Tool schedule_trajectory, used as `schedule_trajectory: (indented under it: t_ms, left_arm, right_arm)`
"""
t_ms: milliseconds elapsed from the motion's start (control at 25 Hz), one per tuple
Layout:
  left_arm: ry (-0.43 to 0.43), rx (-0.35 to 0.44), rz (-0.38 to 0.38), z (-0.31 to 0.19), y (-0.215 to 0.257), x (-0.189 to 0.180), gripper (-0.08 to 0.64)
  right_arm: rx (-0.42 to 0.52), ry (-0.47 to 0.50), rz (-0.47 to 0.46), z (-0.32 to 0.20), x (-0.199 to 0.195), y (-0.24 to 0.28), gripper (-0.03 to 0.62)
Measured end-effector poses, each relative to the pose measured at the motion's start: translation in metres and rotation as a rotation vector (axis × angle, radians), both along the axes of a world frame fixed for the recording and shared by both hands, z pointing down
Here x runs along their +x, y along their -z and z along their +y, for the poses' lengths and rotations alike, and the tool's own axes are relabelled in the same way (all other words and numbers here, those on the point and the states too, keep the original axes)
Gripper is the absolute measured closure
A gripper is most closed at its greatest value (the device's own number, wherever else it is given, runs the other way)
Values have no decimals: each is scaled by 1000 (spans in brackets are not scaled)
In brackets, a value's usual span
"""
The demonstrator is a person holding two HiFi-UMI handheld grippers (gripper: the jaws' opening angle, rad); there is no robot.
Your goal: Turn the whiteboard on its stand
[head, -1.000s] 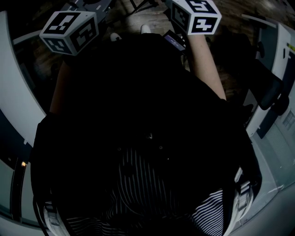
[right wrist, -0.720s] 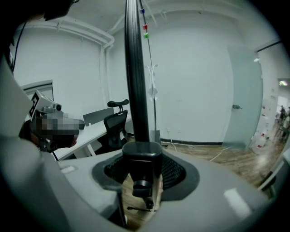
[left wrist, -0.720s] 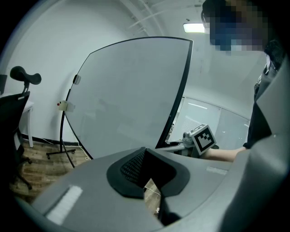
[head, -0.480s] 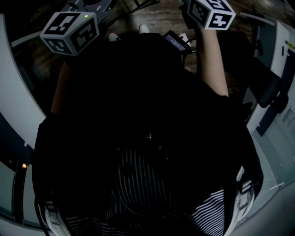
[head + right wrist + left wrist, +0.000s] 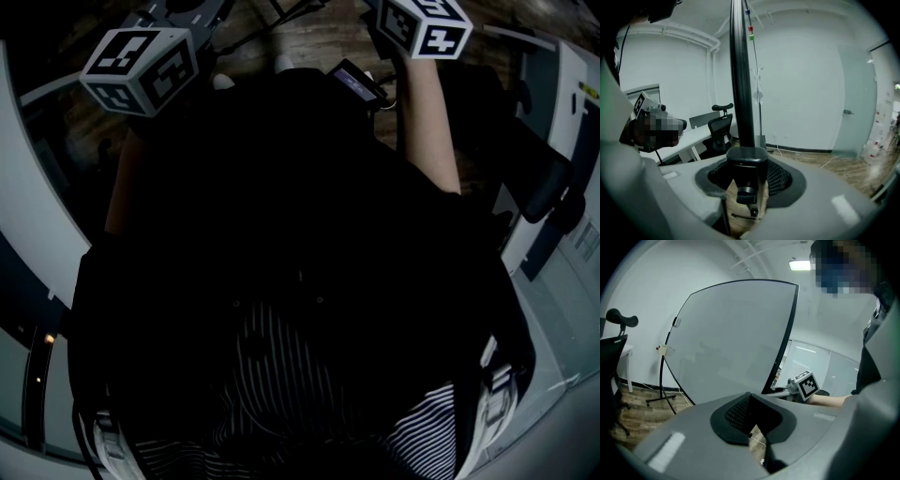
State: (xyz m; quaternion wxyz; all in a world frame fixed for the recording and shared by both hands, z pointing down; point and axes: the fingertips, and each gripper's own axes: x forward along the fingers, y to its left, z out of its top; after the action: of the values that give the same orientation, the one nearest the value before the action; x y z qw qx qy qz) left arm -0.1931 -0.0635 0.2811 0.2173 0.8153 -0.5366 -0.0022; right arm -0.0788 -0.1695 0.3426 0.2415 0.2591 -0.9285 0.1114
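The whiteboard point(image 5: 731, 338) stands tilted away in the left gripper view, its black side edge point(image 5: 782, 343) toward my right gripper point(image 5: 802, 386). In the right gripper view that black edge post point(image 5: 740, 79) rises straight up from between the jaws. A black bracket with a knob point(image 5: 746, 171) on the post sits between the pads. My right gripper point(image 5: 746, 183) is shut on it. My left gripper point(image 5: 752, 423) is held back from the board, open, with only floor showing through the gap. The head view shows just both marker cubes, left point(image 5: 141, 66) and right point(image 5: 427, 23).
A black office chair point(image 5: 719, 127) and a white desk point(image 5: 686, 140) stand beyond the board. A thin black floor stand point(image 5: 662, 380) is at the board's left side, with another chair point(image 5: 614, 348) further left. A door point(image 5: 855, 98) is at the right. Cables lie on the wooden floor.
In the head view my right gripper's cube has moved up and to the right, toward the frame's top edge. The left cube has barely shifted.
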Motion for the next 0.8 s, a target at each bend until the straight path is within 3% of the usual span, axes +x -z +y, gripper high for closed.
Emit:
schedule_trajectory:
  t_ms: [160, 640, 800]
  left_arm:
    - [-7, -6, 11, -25, -1, 37, 556]
    - [-16, -7, -3, -45, -7, 82, 556]
    - [-16, -2, -14, -40, -7, 83, 555]
  right_arm:
    - [3, -20, 2, -32, 44, -1, 402]
    - [10, 69, -4, -35, 46, -3, 399]
    - [-46, 97, 23, -28, 56, -17, 390]
